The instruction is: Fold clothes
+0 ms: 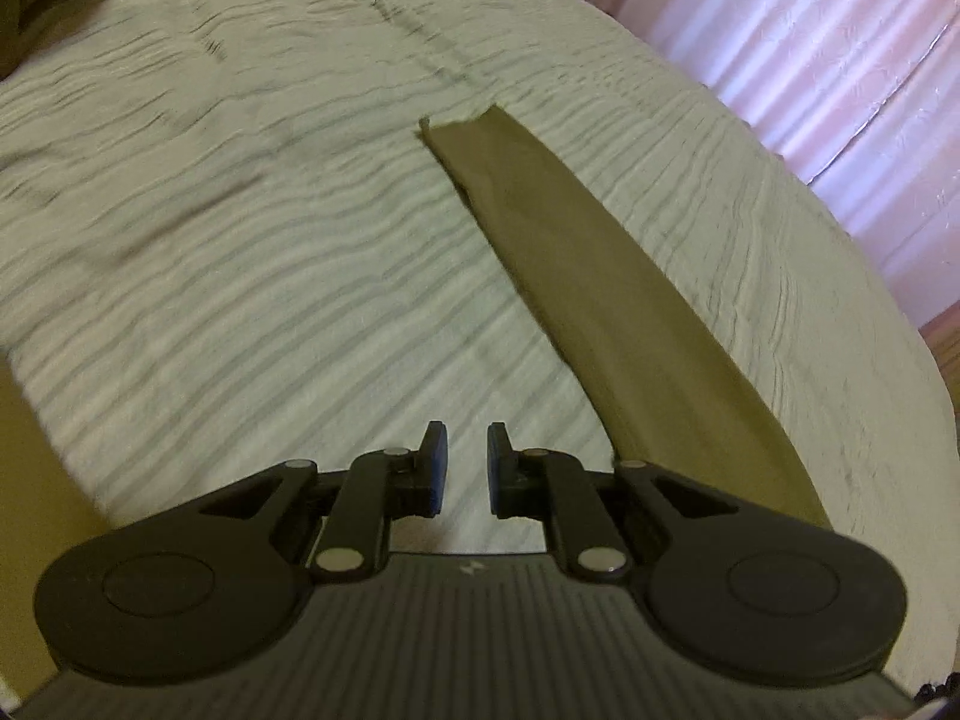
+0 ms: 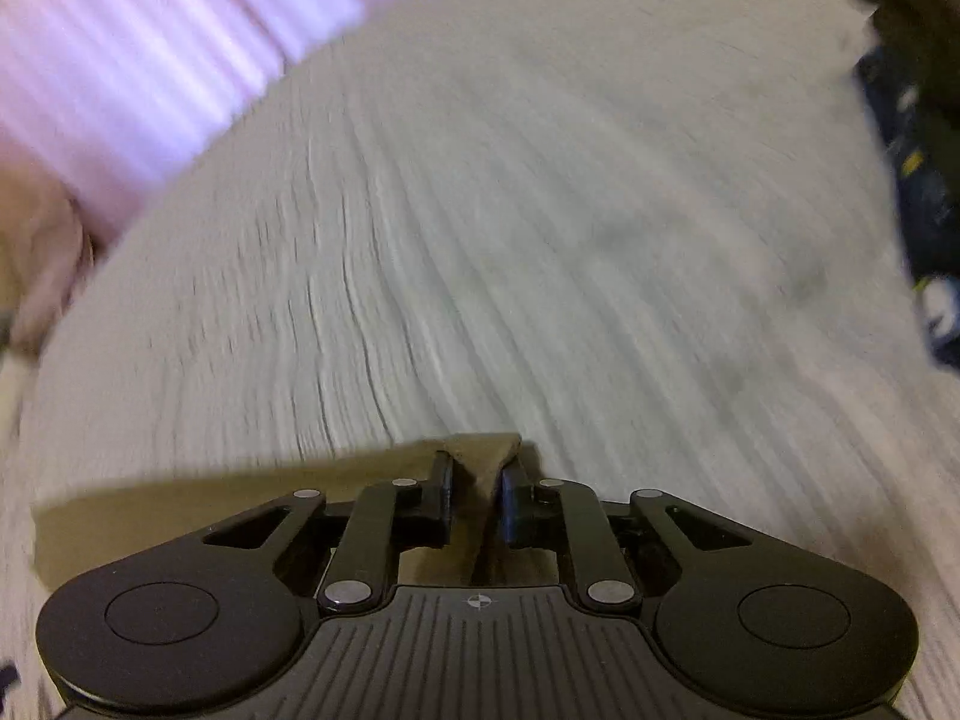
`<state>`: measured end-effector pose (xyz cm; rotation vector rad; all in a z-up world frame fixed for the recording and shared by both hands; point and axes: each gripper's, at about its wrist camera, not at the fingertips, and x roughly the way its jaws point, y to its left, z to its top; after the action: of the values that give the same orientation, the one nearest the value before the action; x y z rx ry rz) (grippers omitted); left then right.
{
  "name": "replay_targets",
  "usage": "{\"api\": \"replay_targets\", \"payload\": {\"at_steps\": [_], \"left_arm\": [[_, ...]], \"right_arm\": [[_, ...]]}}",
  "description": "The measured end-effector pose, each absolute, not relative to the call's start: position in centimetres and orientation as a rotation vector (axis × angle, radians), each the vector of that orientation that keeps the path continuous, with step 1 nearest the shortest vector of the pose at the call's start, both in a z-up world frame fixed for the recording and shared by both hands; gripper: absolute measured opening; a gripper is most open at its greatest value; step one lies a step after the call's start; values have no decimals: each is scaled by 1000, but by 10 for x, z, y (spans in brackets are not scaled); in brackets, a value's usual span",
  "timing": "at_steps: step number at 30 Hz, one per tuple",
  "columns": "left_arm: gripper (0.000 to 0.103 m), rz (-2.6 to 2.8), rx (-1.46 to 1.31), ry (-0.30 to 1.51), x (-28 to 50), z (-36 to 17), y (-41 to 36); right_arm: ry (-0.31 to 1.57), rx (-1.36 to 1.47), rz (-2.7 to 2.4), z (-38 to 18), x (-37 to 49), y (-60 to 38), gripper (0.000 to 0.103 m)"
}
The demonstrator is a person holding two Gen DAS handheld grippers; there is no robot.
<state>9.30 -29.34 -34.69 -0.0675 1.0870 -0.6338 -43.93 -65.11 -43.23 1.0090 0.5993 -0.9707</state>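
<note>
An olive-brown garment (image 1: 588,276) lies in a long flat strip on the pale ribbed bedspread (image 1: 240,240), running from mid-bed toward the lower right. My left gripper (image 1: 467,447) is open and empty, hovering above the bedspread just left of the strip. In the right wrist view my right gripper (image 2: 477,471) is shut on a corner of the same olive garment (image 2: 480,450), which spreads left under the fingers over the bedspread (image 2: 540,210). That view is motion-blurred.
A dark olive pile of clothes (image 1: 30,0) sits at the far left corner of the bed. Pink curtains (image 1: 810,60) hang past the bed's right edge. A dark blue patterned item (image 2: 918,210) lies at the right edge in the right wrist view.
</note>
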Motion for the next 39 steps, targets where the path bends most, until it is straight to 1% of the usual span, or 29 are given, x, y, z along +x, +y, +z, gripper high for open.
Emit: {"api": "replay_targets", "payload": {"at_steps": [1, 3, 6, 8, 9, 12, 15, 21, 22, 24, 29, 33, 35, 39], "left_arm": [[9, -643, -70, 1085, 87, -343, -291], [9, -661, -72, 1081, 76, -336, -286], [9, -681, -95, 1106, 62, -329, -277], [9, -700, -109, 1131, 53, -328, -273], [9, -710, -114, 1142, 49, -328, -271], [9, -734, -115, 1178, 34, -332, -268], [9, -745, -101, 1204, 22, -336, -265], [9, -742, -92, 1233, 8, -343, -256], [9, -741, -93, 1236, 6, -343, -256], [9, -740, -95, 1239, 3, -344, -254], [9, -732, -95, 1230, 0, -345, -250], [9, -718, -88, 1233, -2, -349, -245], [9, -716, -83, 1230, -3, -348, -241], [9, -712, -83, 1223, -1, -348, -235]], "right_arm": [[608, 1012, -969, -431, -440, -650, 30], [530, 1042, -987, -417, -454, -639, 49], [440, 1108, -896, -397, -483, -611, 49], [458, 1120, -791, -390, -492, -587, 49], [485, 1115, -738, -388, -495, -576, 47], [586, 1084, -653, -394, -489, -551, 39], [588, 1083, -640, -407, -484, -545, 32], [588, 1067, -596, -424, -477, -562, 31], [584, 1082, -582, -427, -478, -564, 27], [576, 1097, -566, -430, -479, -571, 1], [469, 1051, -693, -409, -496, -565, 0], [550, 1071, -781, -435, -496, -564, 0], [530, 1077, -814, -435, -494, -563, 0], [443, 1022, -864, -418, -494, -552, 0]]}}
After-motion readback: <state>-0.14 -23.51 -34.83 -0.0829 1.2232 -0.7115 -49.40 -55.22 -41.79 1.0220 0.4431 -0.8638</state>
